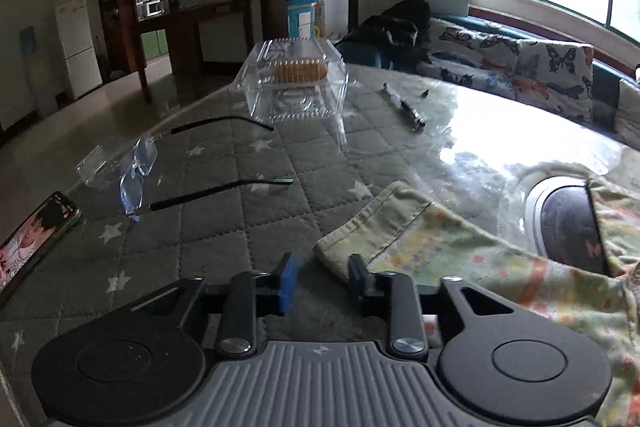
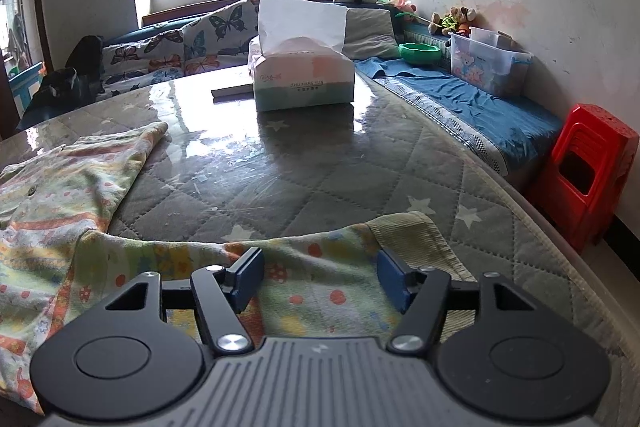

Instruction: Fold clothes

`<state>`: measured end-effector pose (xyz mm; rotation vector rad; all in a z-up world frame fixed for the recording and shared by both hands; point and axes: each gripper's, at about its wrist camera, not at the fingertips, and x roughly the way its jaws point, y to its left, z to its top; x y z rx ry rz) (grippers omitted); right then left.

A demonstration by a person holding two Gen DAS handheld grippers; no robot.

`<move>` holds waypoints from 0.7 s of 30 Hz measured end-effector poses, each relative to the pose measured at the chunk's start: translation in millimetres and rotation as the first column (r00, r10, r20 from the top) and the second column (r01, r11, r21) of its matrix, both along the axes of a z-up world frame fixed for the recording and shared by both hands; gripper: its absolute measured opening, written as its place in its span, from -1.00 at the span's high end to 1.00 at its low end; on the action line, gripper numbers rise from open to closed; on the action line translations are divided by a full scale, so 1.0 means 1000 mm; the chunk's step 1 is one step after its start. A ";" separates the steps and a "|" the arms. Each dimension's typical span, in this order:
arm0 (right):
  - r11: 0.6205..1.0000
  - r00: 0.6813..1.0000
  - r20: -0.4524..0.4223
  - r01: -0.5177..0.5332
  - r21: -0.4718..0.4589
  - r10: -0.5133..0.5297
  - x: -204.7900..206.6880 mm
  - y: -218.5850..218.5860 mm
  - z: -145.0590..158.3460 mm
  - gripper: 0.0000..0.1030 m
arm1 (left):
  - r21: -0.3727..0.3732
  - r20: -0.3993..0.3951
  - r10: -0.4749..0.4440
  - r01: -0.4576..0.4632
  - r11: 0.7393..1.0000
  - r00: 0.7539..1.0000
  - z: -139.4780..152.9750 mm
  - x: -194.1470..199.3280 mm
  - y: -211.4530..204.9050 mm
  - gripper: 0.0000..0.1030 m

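Currently: both grippers are at the garment's sleeve cuffs, nothing gripped yet; judged to be the approach before the first sleeve fold.
Garment: a child's printed top (image 2: 60,187) lies spread on the quilted star-pattern table cover (image 2: 320,179), under a glossy clear sheet that reflects the window.
Left gripper (image 1: 322,279): fingers moderately parted and empty; the ribbed cuff (image 1: 372,223) of one sleeve sits just beside the right-hand finger, with its corner reaching toward the gap.
Right gripper (image 2: 320,279): fingers spread wide and empty, poised over the other sleeve (image 2: 312,267); its ribbed cuff (image 2: 416,239) lies just past the right-hand finger.
Contact: whether either finger pad touches the cloth cannot be told.
Recommended grip: take each sleeve at the ribbed band, where the cloth is thicker and should slip less; bring one finger under the edge so both layers are caught.
Recommended motion: lift only enough to free the sleeve, then carry it inward across the body, both sides evenly, and lay it flat.
Hazards, left side: glasses (image 1: 132,171), a phone (image 1: 36,235), a clear plastic box (image 1: 292,83) and a pen (image 1: 404,107) share the table; keep the swing low and inward.
Hazards, right side: a tissue pack (image 2: 304,75) stands well apart, beyond the garment.
Surface note: the glossy sheet may let the garment slide when pulled; draw slowly.
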<state>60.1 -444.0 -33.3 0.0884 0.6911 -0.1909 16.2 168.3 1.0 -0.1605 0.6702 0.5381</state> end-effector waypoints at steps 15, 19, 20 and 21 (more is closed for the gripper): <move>0.999 0.999 0.005 -0.032 -0.021 0.033 0.021 0.000 -0.003 -0.43 | 0.119 -0.082 -0.025 0.034 0.992 0.996 -0.016 0.036 -0.004 -0.17; 0.999 0.999 0.002 -0.042 -0.030 0.042 0.029 -0.002 -0.003 -0.43 | 0.156 -0.092 -0.019 0.033 0.987 0.996 -0.017 0.036 -0.007 -0.17; 0.999 0.999 -0.001 -0.042 -0.031 0.042 0.030 -0.002 -0.003 -0.43 | 0.151 -0.094 -0.015 0.029 0.988 0.995 -0.016 0.037 -0.006 -0.17; 0.999 0.999 -0.004 -0.042 -0.033 0.042 0.031 -0.003 -0.002 -0.43 | 0.146 -0.097 -0.012 0.026 0.989 0.995 -0.015 0.037 -0.005 -0.17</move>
